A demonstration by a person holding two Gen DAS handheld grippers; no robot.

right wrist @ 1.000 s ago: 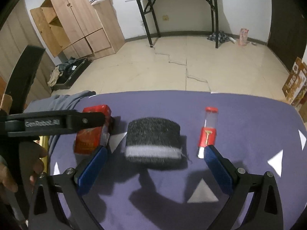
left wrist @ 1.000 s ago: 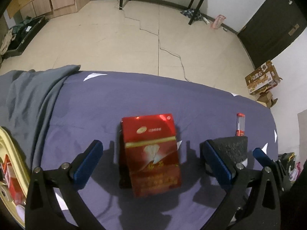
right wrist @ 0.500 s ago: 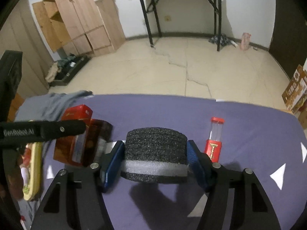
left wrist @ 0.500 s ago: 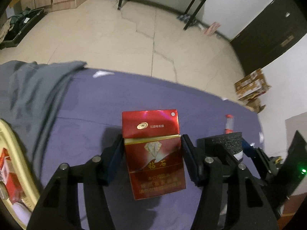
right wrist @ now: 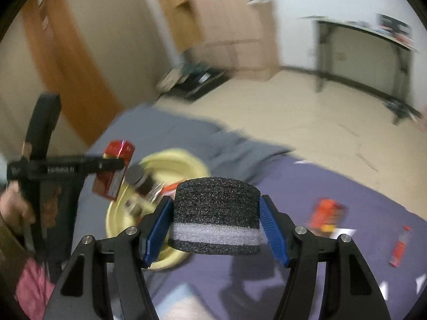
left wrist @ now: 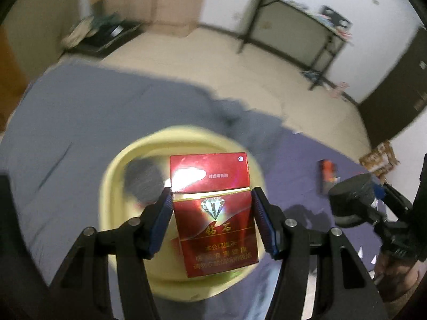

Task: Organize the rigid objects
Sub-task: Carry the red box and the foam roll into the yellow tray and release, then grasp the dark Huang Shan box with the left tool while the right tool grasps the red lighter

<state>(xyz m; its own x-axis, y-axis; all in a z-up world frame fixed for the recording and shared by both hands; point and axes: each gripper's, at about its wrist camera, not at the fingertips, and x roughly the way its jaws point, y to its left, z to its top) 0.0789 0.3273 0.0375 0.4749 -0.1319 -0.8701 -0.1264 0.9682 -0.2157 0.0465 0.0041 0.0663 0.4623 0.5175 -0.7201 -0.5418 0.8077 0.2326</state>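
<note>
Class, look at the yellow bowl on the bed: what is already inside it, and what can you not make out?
Inside the yellow bowl lie a dark round thing and some blurred small items. The red box held in the left gripper covers much of its inside in the left wrist view.

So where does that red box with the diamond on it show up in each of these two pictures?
Left wrist view: the red box fills the centre, clamped between the left gripper fingers, above the yellow bowl.
Right wrist view: the same box sits small at mid-left, held out in the other gripper over the bowl's left edge.
Shared landmark: the yellow bowl on the purple cloth.
</note>
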